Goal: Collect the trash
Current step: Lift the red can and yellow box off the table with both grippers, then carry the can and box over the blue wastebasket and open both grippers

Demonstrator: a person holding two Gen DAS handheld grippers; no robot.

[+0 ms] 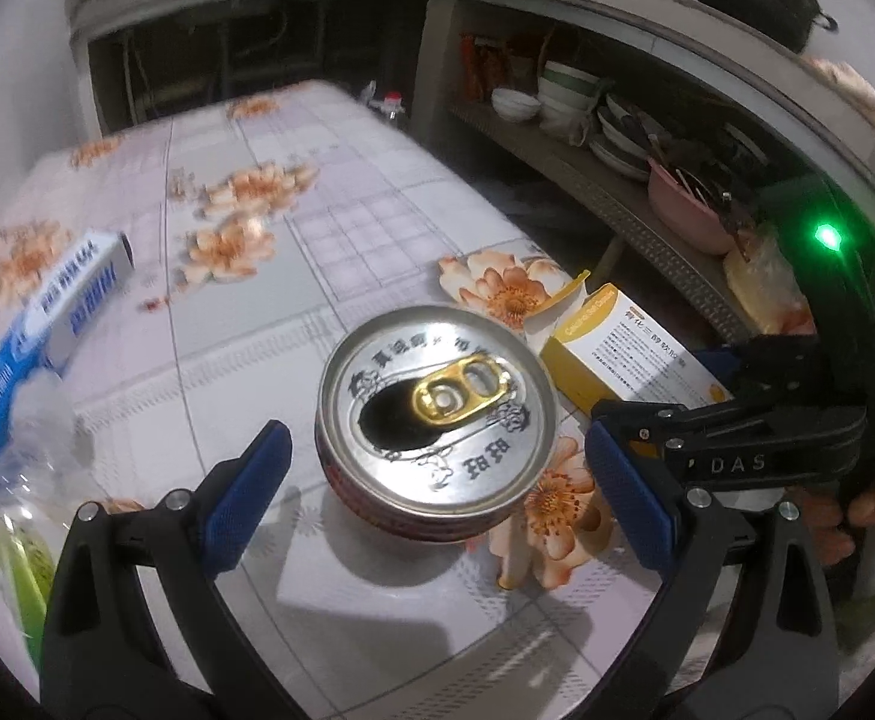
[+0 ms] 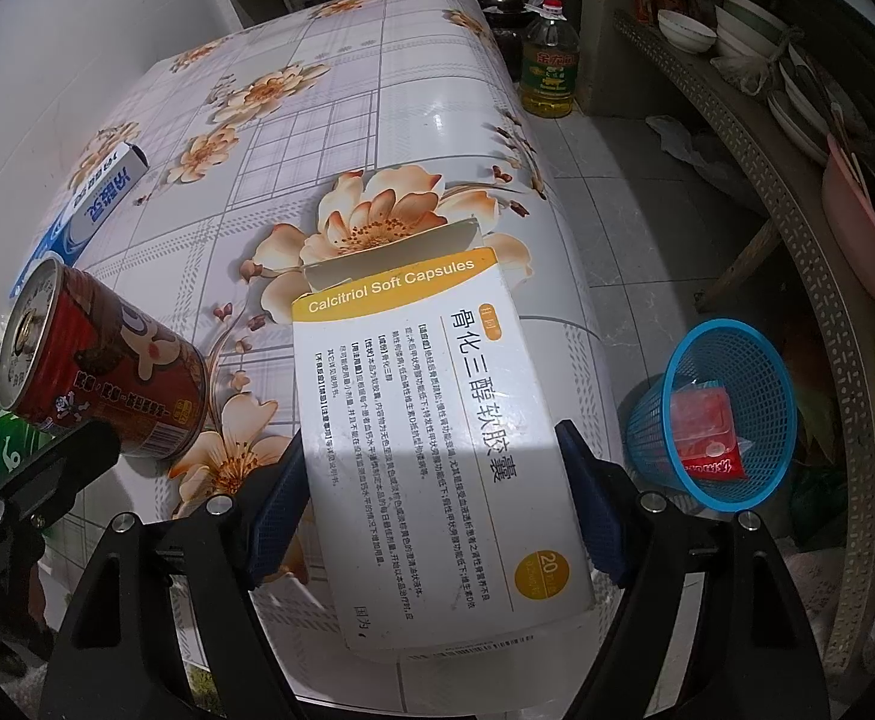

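Note:
A red drink can [image 1: 437, 414] with its tab opened stands upright on the floral table. My left gripper [image 1: 437, 492] is open, its blue pads on either side of the can and apart from it. The can also shows in the right wrist view [image 2: 107, 360]. My right gripper [image 2: 437, 504] has its pads against the two sides of a white-and-yellow capsule box [image 2: 431, 420] at the table's right edge. The box also shows in the left wrist view [image 1: 623, 354]. A blue mesh bin [image 2: 725, 414] holding a red wrapper stands on the floor to the right.
A blue-and-white carton [image 1: 71, 300] lies at the table's left, with a clear plastic bottle [image 1: 29, 480] beside it. An oil bottle [image 2: 548, 60] stands on the floor beyond the table. A shelf with bowls and plates [image 2: 755, 48] runs along the right.

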